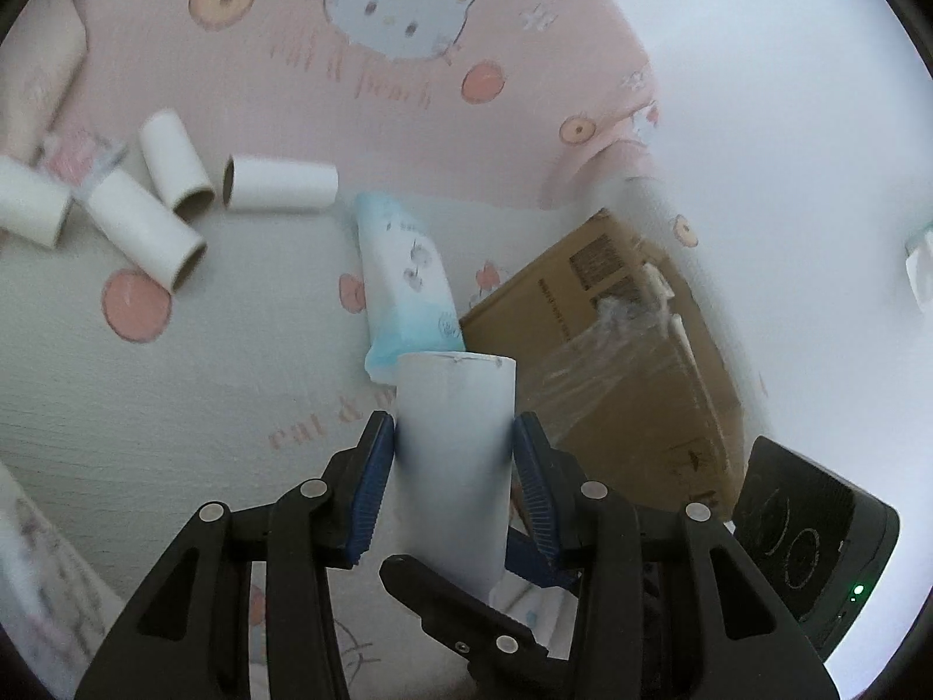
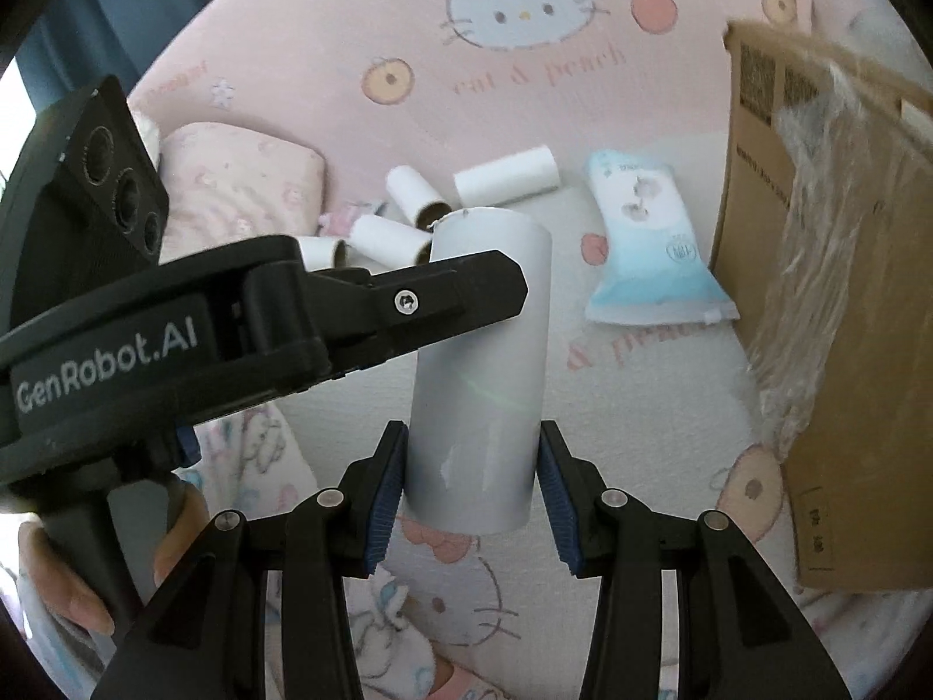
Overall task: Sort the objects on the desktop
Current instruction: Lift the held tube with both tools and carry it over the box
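A white paper tube [image 1: 453, 455] stands upright between both grippers. My left gripper [image 1: 453, 455] is shut on it near its upper part; the same tube shows in the right wrist view [image 2: 478, 373]. My right gripper [image 2: 471, 466] has its blue pads against the tube's lower part, shut on it. The left gripper [image 2: 408, 303] crosses the right wrist view from the left. Several more white tubes [image 1: 146, 204] lie together on the bedding, also in the right wrist view [image 2: 420, 216]. A blue and white tissue pack [image 1: 408, 286] lies beside them [image 2: 647, 245].
A brown cardboard box [image 1: 618, 361] with clear plastic wrap on it stands at the right [image 2: 828, 303]. The surface is a pink and white cartoon-cat bedsheet [image 1: 379, 58]. A pink pillow [image 2: 233, 186] lies at the left. A blue curtain [image 2: 87, 29] hangs behind.
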A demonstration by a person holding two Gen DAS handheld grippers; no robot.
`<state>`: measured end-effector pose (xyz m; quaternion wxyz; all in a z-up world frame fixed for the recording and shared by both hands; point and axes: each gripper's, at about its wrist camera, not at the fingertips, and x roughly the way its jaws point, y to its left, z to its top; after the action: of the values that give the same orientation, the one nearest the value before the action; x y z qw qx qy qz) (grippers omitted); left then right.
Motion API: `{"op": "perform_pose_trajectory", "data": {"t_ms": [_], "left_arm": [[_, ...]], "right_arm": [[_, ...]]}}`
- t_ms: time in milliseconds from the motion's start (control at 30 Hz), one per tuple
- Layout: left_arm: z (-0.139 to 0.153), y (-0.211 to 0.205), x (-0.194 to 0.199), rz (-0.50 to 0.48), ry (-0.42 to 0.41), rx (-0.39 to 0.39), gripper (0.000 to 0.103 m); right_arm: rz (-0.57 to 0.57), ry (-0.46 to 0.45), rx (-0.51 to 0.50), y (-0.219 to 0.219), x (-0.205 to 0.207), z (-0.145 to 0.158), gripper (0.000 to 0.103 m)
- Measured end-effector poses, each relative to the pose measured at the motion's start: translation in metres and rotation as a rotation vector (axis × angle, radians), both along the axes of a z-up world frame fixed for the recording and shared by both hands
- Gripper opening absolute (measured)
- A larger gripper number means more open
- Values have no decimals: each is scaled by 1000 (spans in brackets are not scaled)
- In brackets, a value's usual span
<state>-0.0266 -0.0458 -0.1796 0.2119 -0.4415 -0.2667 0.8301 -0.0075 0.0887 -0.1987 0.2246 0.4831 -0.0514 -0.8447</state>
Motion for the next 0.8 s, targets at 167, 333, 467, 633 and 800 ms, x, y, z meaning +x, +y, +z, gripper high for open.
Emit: {"op": "perform_pose_trajectory", "data": {"t_ms": [167, 333, 467, 633, 800], "left_arm": [[26, 2, 6, 19, 55, -40, 46], [50, 8, 12, 20, 104, -67, 46], [70, 15, 11, 27, 140, -80, 46], [96, 29, 3, 29, 194, -65, 46], [122, 52, -8, -19, 241, -71, 46]], "right_arm": [[29, 59, -26, 2, 1, 18, 41], [40, 107, -63, 9, 3, 36, 41], [45, 139, -102, 17, -1, 50, 41], [33, 205, -124, 32, -3, 74, 41], [15, 277, -112, 53, -5, 103, 41]]}}
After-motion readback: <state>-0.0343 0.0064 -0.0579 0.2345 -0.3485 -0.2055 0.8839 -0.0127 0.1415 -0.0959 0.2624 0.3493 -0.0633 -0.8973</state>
